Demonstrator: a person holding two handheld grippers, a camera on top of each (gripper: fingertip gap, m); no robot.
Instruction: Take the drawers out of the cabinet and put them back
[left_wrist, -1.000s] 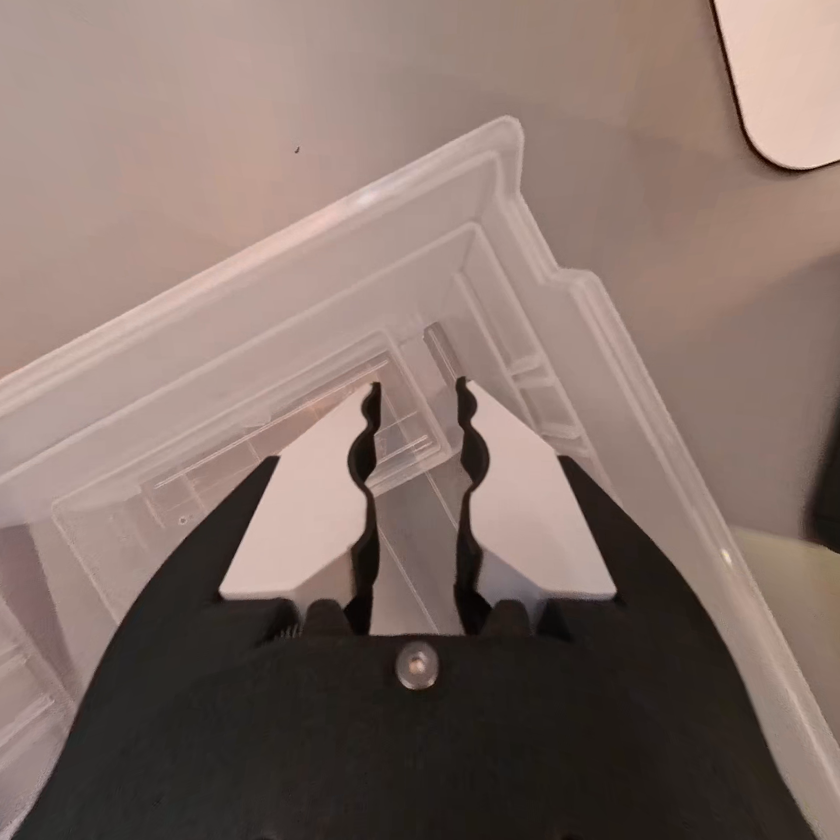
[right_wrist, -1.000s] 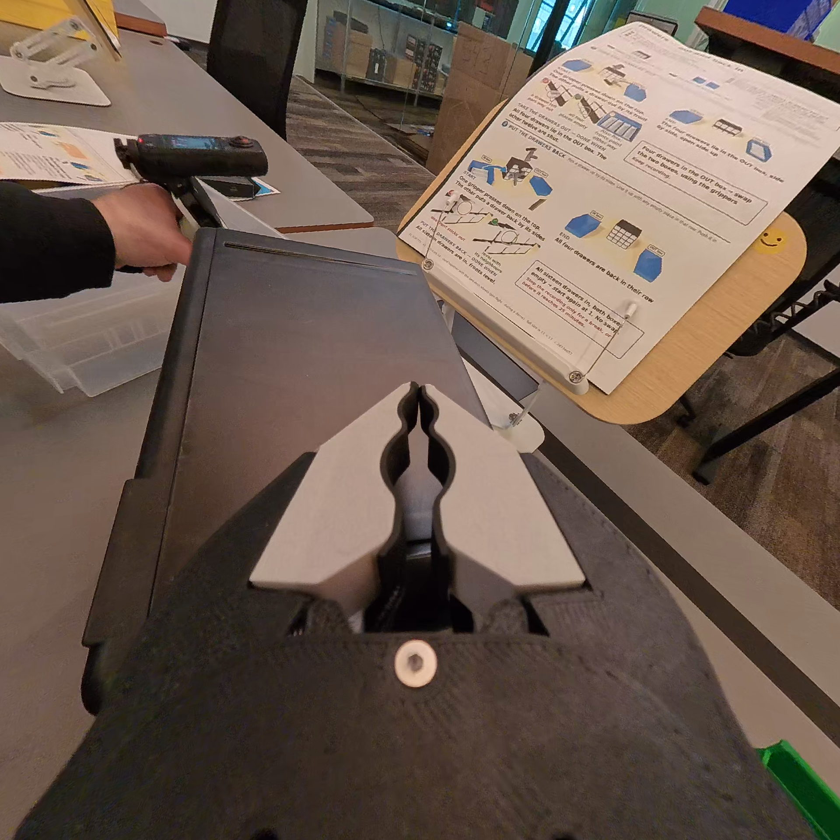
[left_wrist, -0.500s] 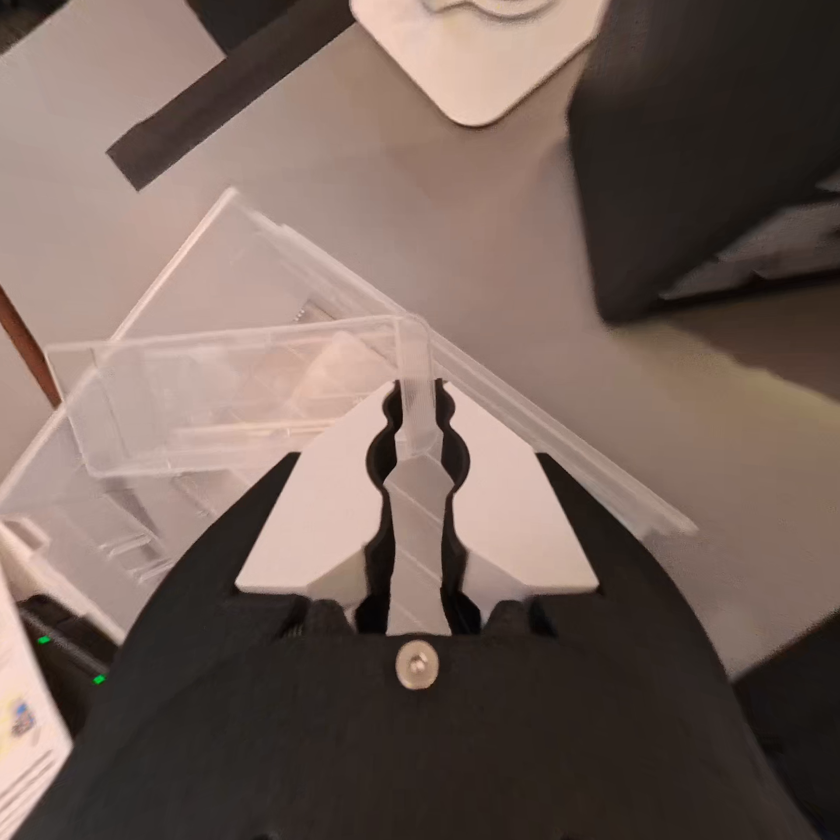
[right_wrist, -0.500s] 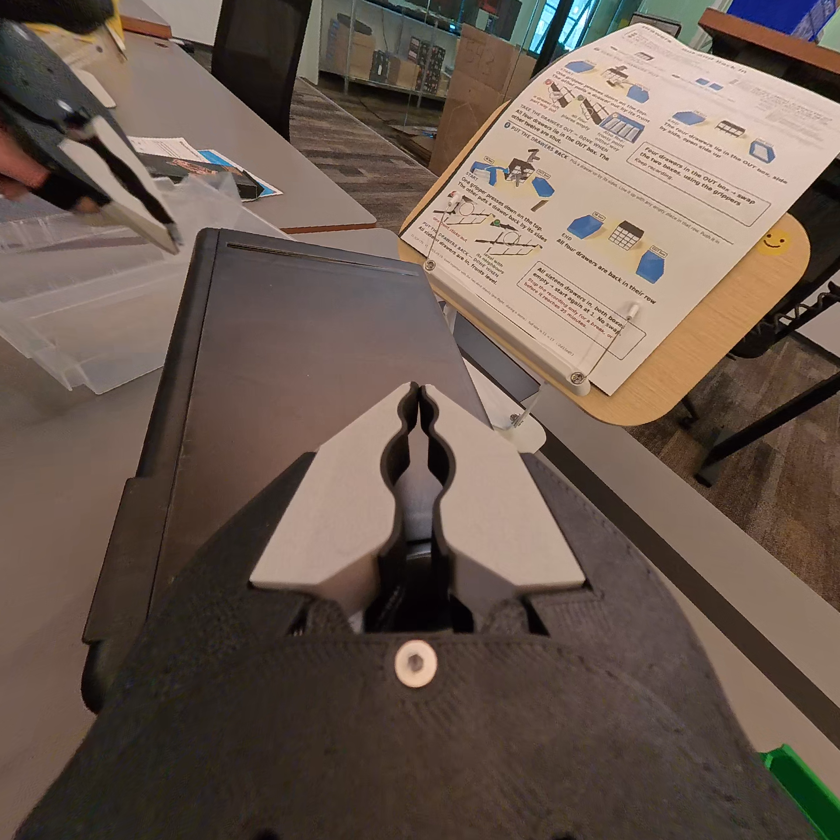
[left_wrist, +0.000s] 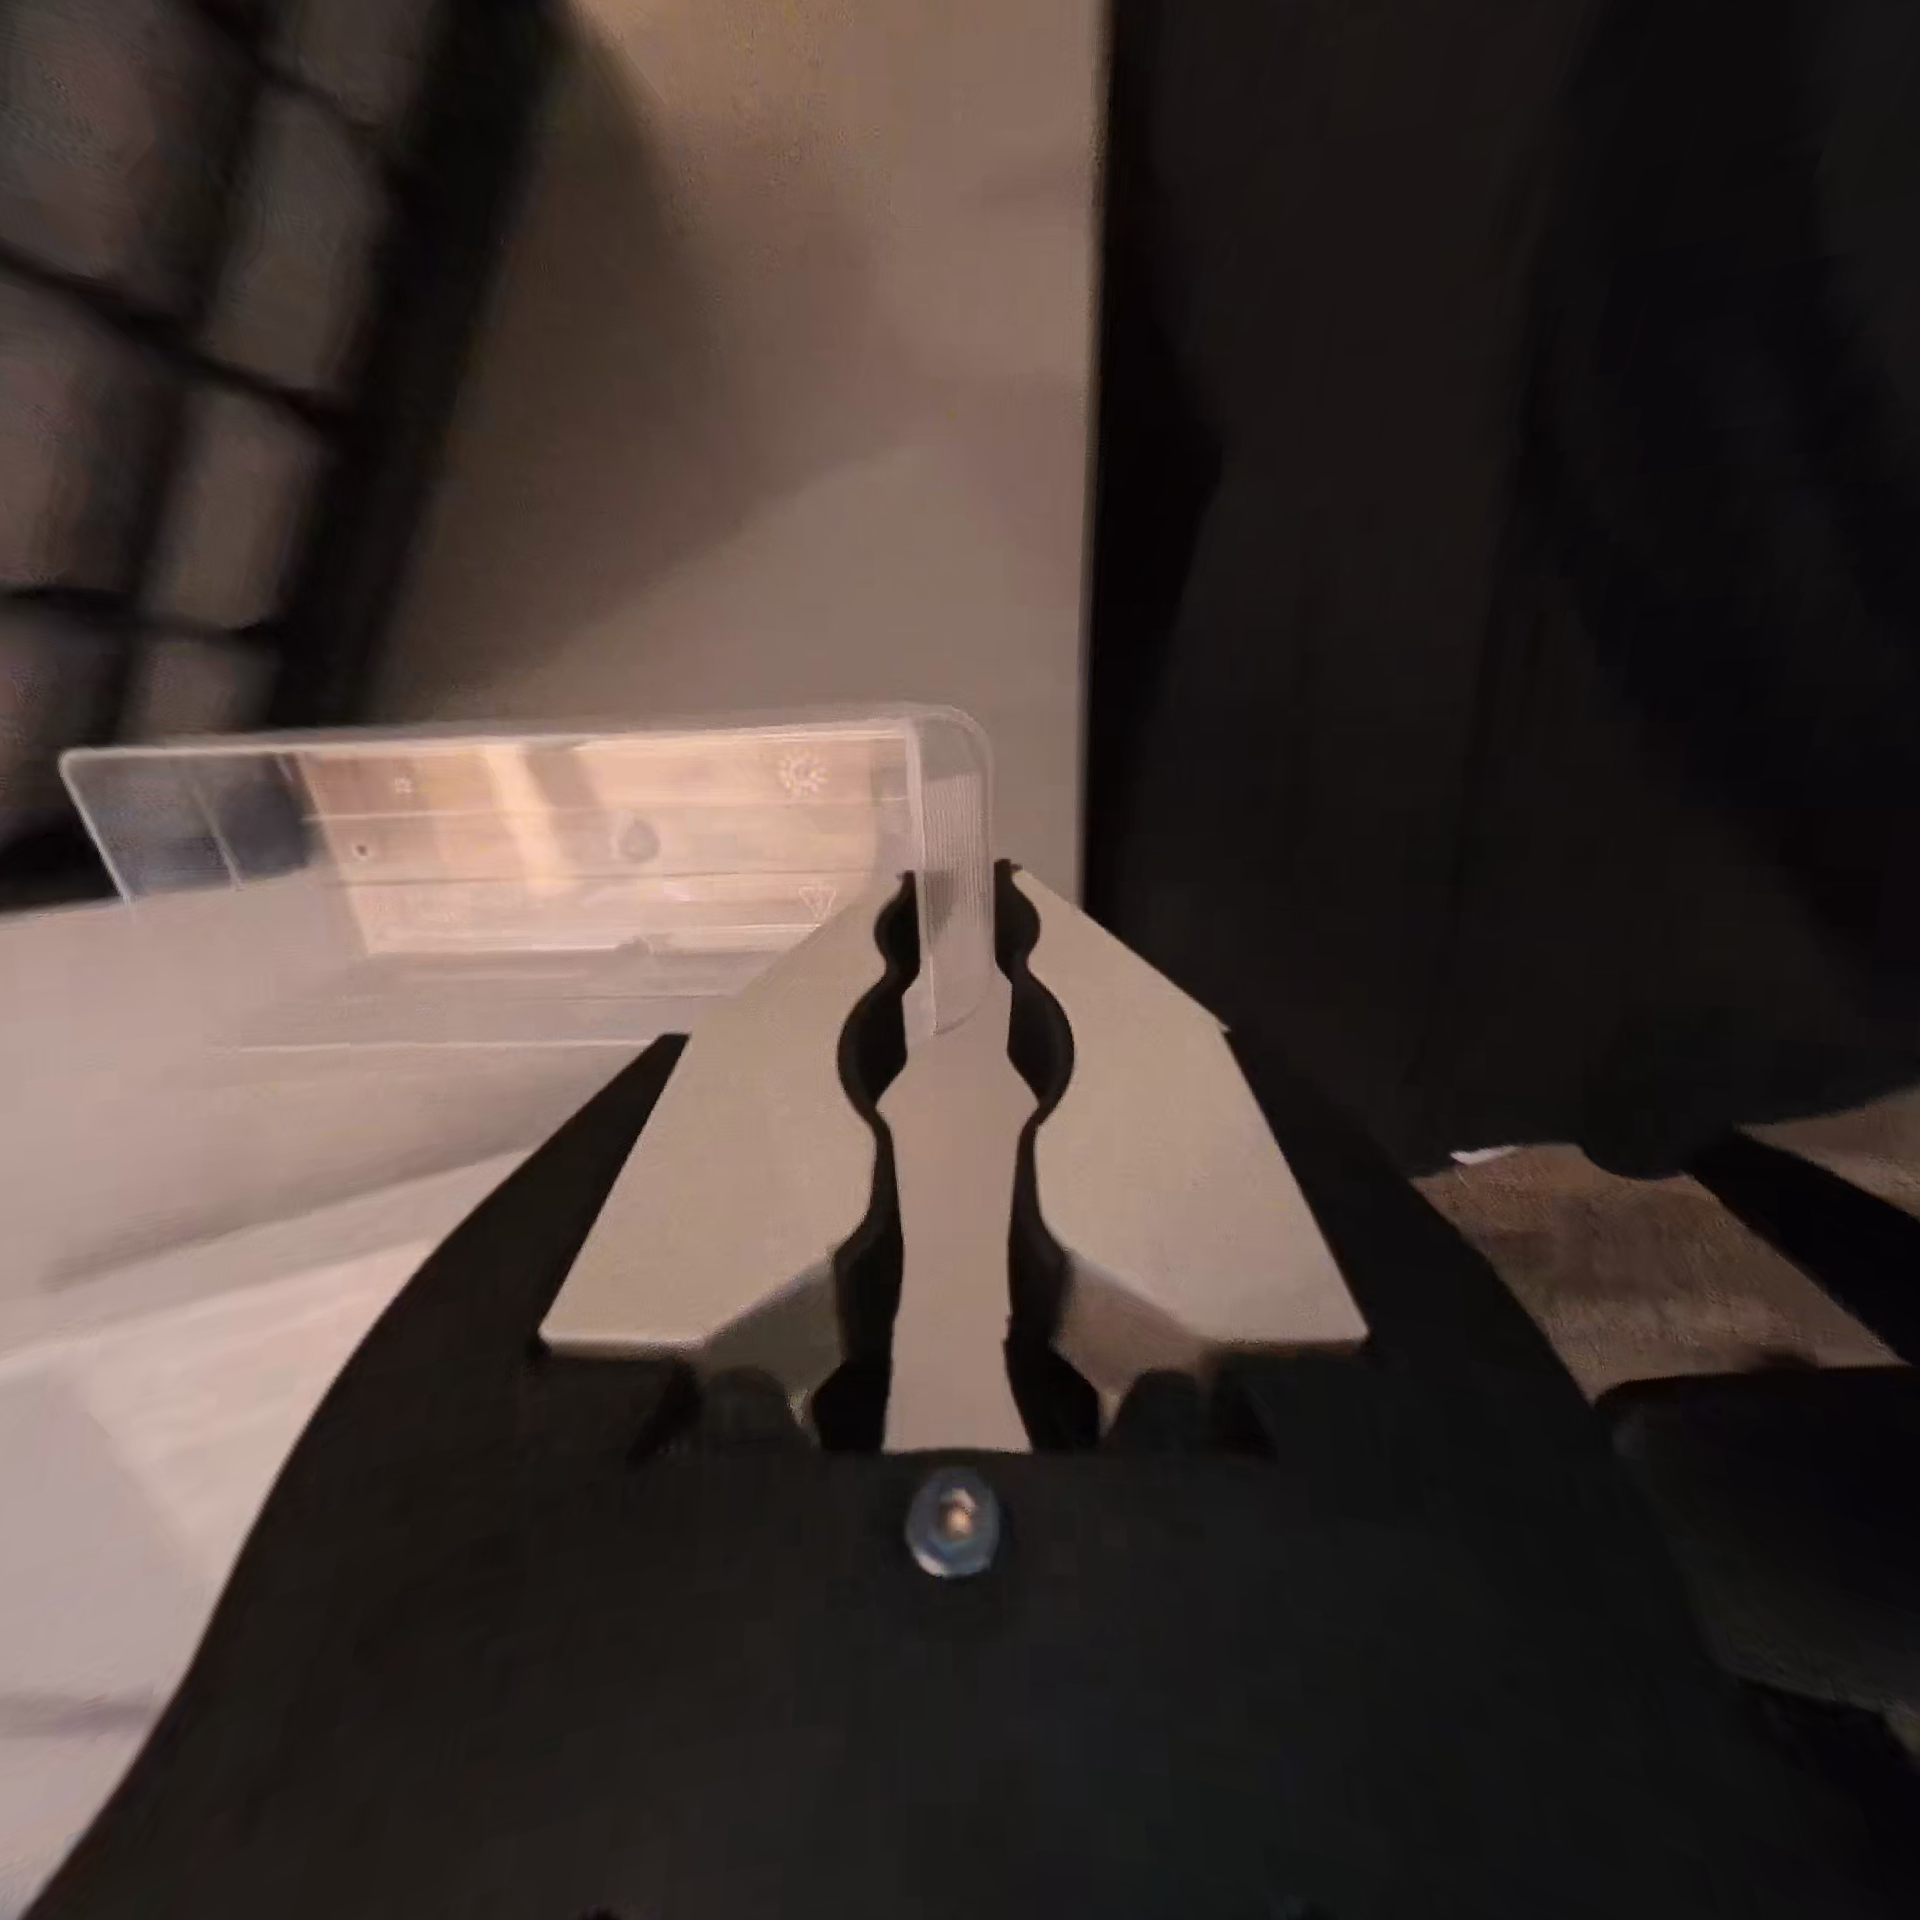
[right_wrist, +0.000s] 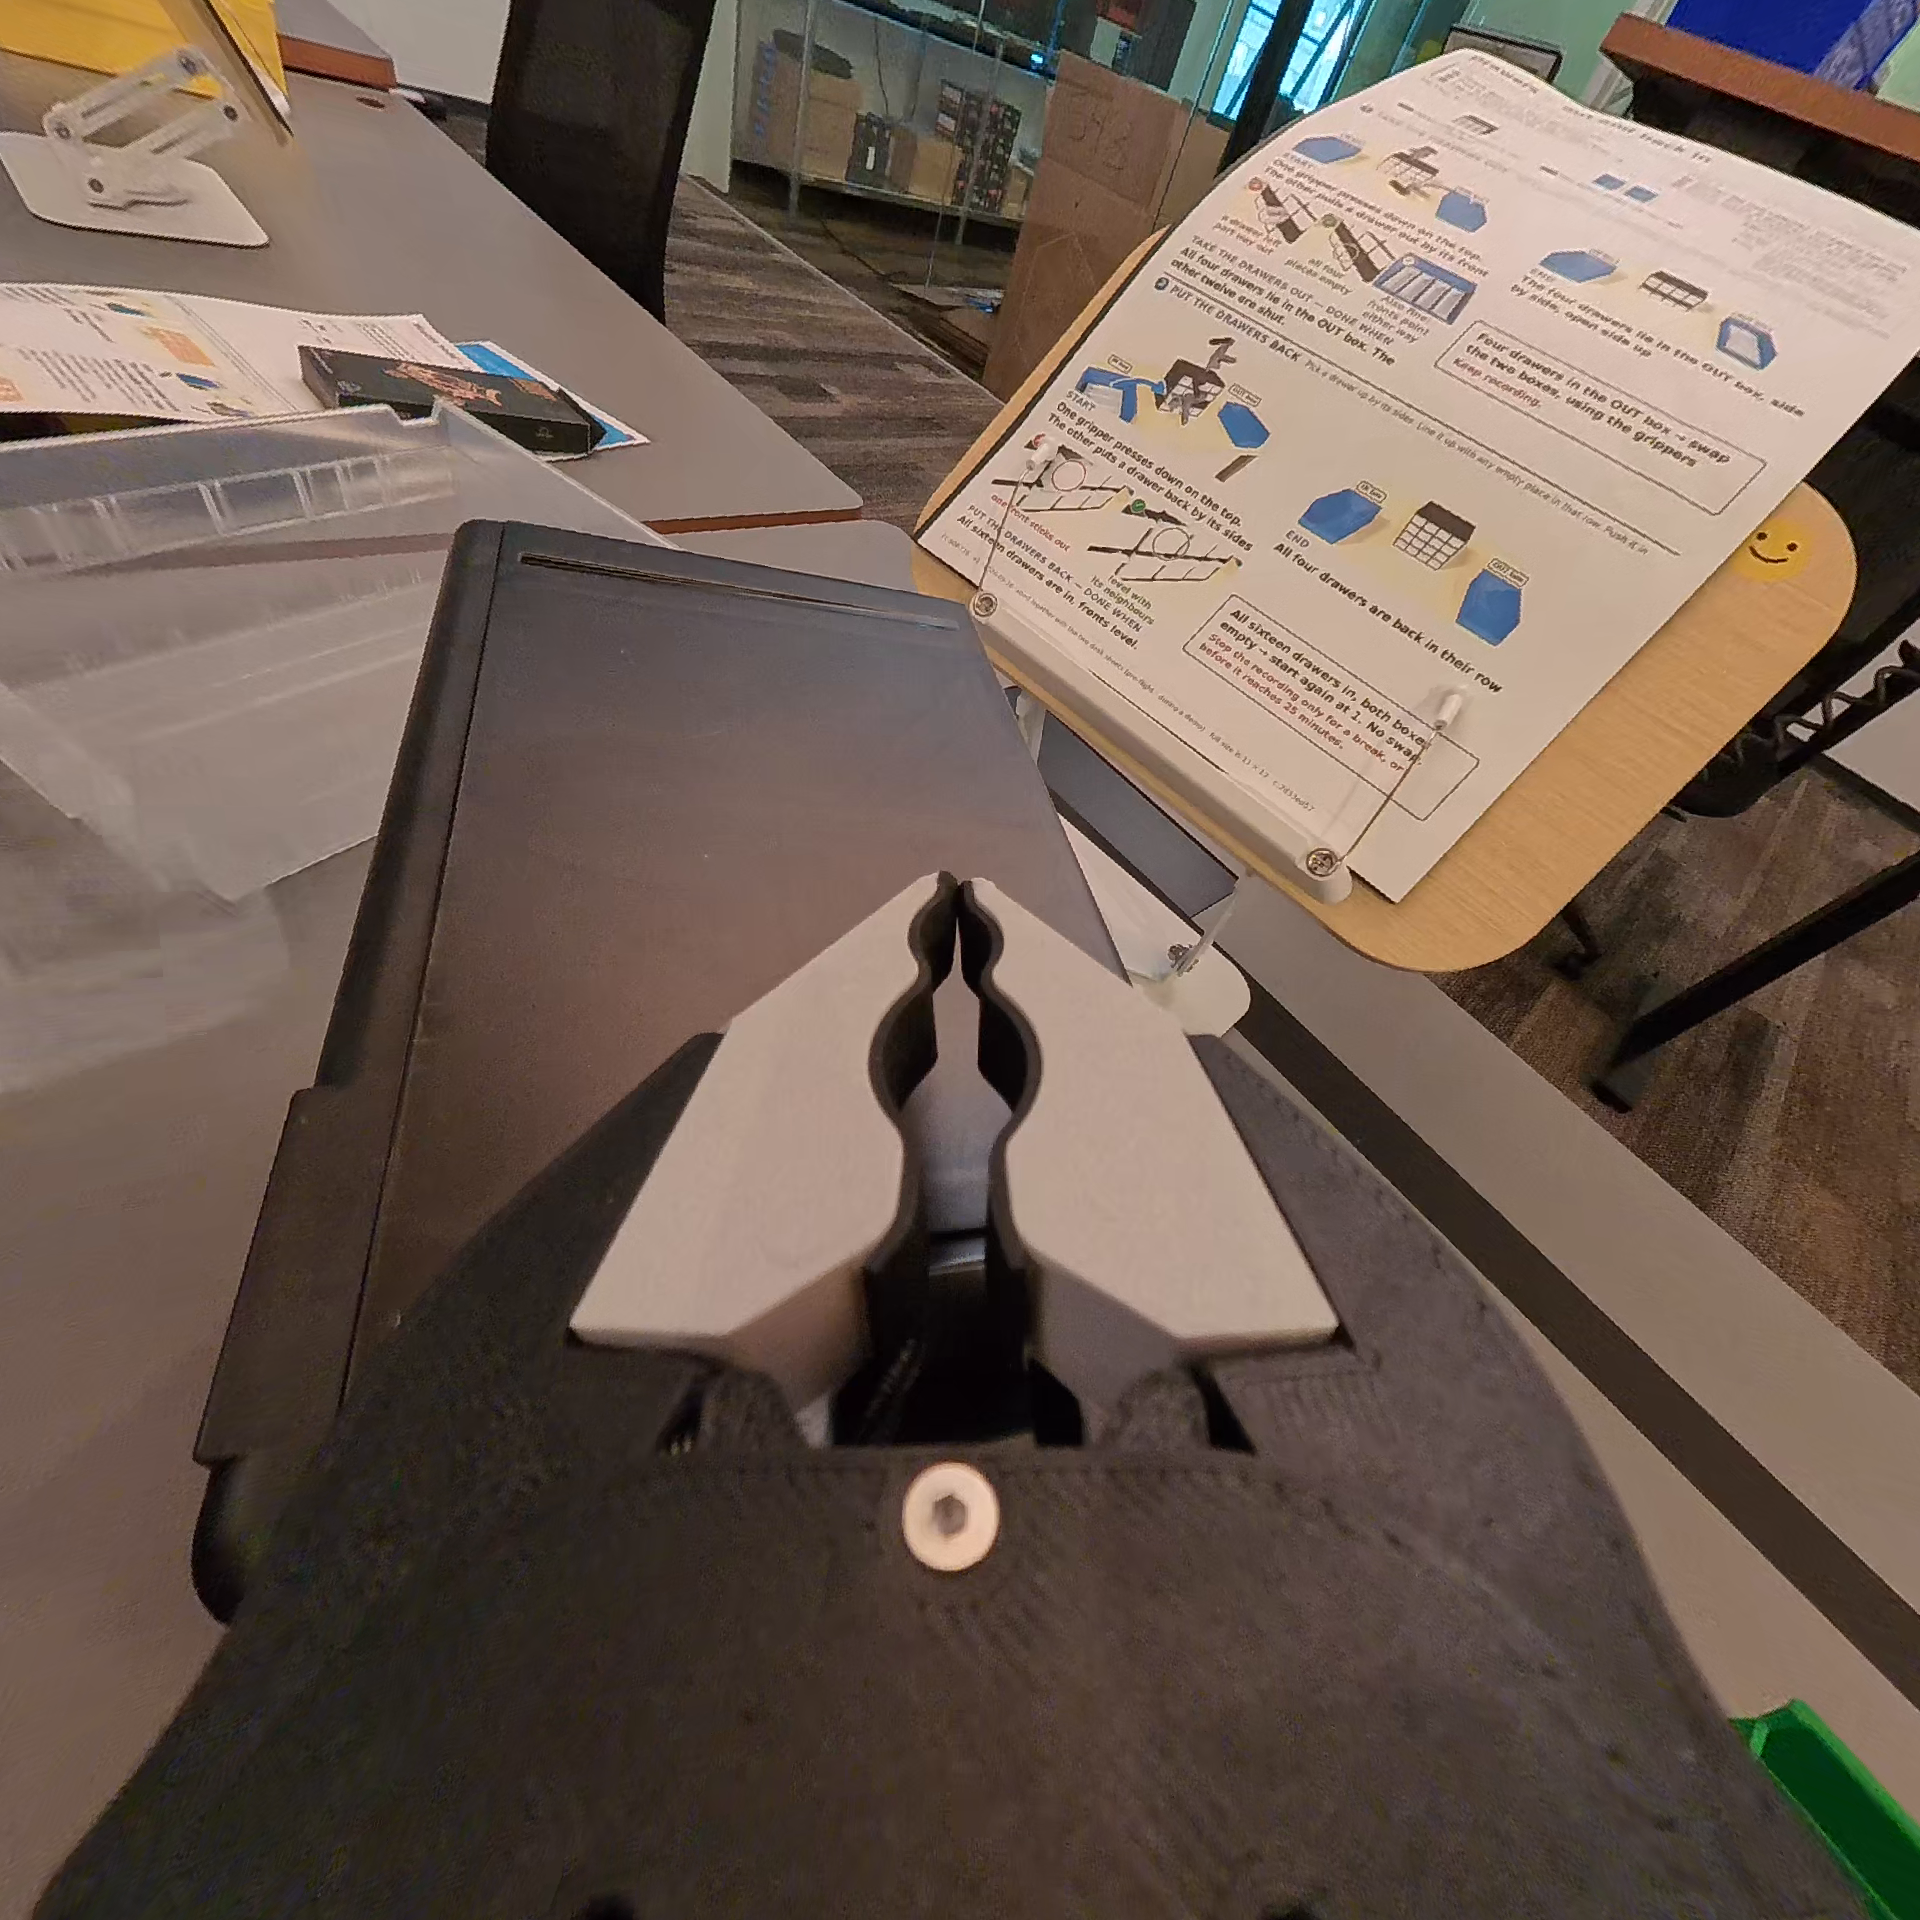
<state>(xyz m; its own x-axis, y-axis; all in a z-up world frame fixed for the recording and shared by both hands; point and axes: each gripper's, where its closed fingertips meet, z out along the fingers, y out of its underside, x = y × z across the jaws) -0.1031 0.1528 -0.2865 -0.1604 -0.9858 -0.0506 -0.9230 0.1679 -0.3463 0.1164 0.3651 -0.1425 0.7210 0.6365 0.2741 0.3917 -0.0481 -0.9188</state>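
Note:
My left gripper (left_wrist: 954, 883) is shut on the end wall of a small clear plastic drawer (left_wrist: 499, 831), which sticks out to the left of the fingertips and is held in the air. The black cabinet (left_wrist: 1455, 520) fills the right side of the left wrist view, close by. In the right wrist view my right gripper (right_wrist: 957, 888) is shut and empty, its fingertips resting on the flat top of the black cabinet (right_wrist: 707, 779).
A large clear plastic box (right_wrist: 208, 582) lies on the grey table (right_wrist: 114, 1195) left of the cabinet. An instruction sheet on a wooden stand (right_wrist: 1455, 457) is at the right. Papers and a small black box (right_wrist: 447, 400) lie at the back.
My left gripper closed on the clear drawer, lifted it out of the clear box and swung it right toward the cabinet. My right gripper has stayed on the cabinet top.

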